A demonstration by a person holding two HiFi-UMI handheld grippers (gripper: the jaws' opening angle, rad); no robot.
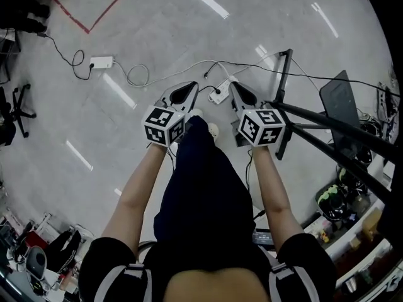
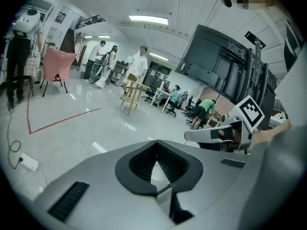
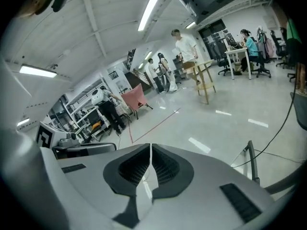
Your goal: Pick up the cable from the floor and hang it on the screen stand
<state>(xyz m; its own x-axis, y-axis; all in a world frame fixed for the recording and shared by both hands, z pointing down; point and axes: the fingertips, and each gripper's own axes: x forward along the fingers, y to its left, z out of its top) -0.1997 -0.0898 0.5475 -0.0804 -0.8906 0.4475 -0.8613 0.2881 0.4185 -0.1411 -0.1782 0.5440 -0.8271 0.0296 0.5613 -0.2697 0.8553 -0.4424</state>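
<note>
Since nothing is picked up yet, both tools are empty: left tool w/ jaws pressed together and nothing between them, right tool likewise closed on nothing. They sit side by side ahead of the person's leg, tips angled down at the floor, prob. b/c the cable lies there: white, loose, just beyond the tips, running toward a power strip. Closed jaws can't take it, so they'd need to open first. Screen stand is at the right, its black post just beside the right tool, so the hang looks like a short trip. Black leads also cross near the stand; taking the white one as the target is a judgement.
</note>
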